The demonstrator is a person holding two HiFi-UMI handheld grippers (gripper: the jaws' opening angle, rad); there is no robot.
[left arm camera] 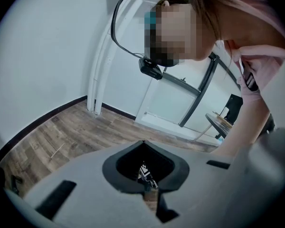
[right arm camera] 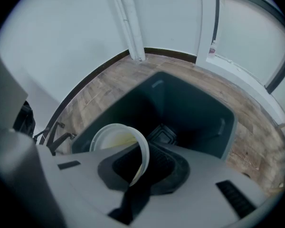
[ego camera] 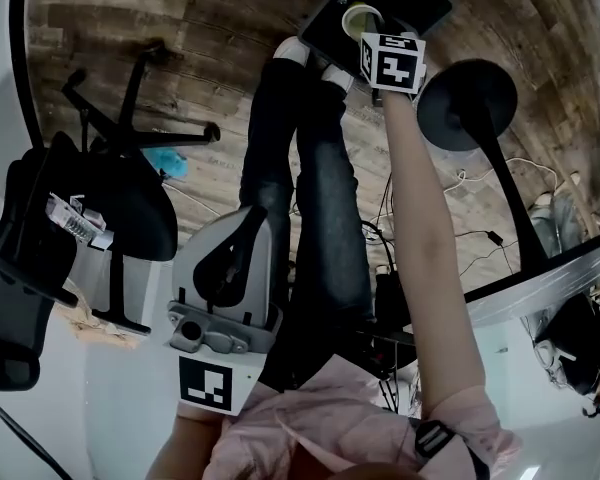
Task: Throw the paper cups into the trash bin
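A white paper cup is pinched by its rim in my right gripper, mouth turned toward the camera. It hangs over the open dark trash bin, whose inside looks dark and bare. In the head view the right gripper, with its marker cube, is stretched far out on a straight arm, and the cup sits above the bin. My left gripper stays close to the body, jaws together, nothing in them. In its own view the left gripper points across the wooden floor.
A black office chair stands at the left. A black round stand base sits right of the bin, with cables on the floor behind it. The person's legs stand between. A white table edge runs at lower right.
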